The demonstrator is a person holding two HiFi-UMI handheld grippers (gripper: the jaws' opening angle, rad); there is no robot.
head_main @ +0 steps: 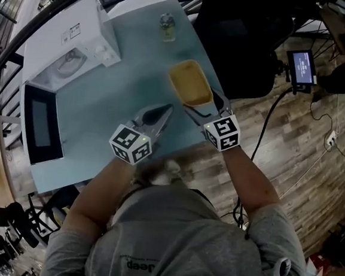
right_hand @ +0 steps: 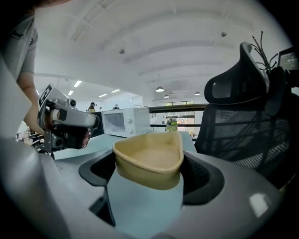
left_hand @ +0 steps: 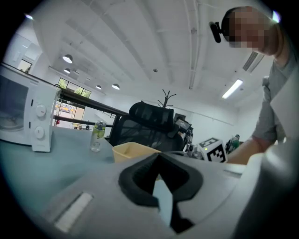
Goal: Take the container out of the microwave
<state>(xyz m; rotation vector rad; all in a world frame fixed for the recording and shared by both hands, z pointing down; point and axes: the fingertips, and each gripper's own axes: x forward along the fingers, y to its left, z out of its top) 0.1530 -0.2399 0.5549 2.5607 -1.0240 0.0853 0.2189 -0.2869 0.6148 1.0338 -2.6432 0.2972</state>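
The table (head_main: pixel 98 98) carries the microwave (head_main: pixel 67 41) at its far left corner, with the door (head_main: pixel 42 123) swung open toward the left edge. The container (head_main: pixel 190 82) is already out. It sits by the right edge, clamped at its near end between the jaws of the right gripper (head_main: pixel 204 105), with a pad pressed on each flank. Whether its base touches the table I cannot tell.

What looks to be left is the set-down. Keep the rim level, bring the base flat onto bare table, and move it a little inward, since it sits close to that right edge. Spread the jaws only once the base bears fully, then draw straight back.

The left gripper (head_main: pixel 160 112) has its jaws closed on nothing, mid-table – keep it clear. The bottle (head_main: pixel 167 27) at the far edge is well apart.
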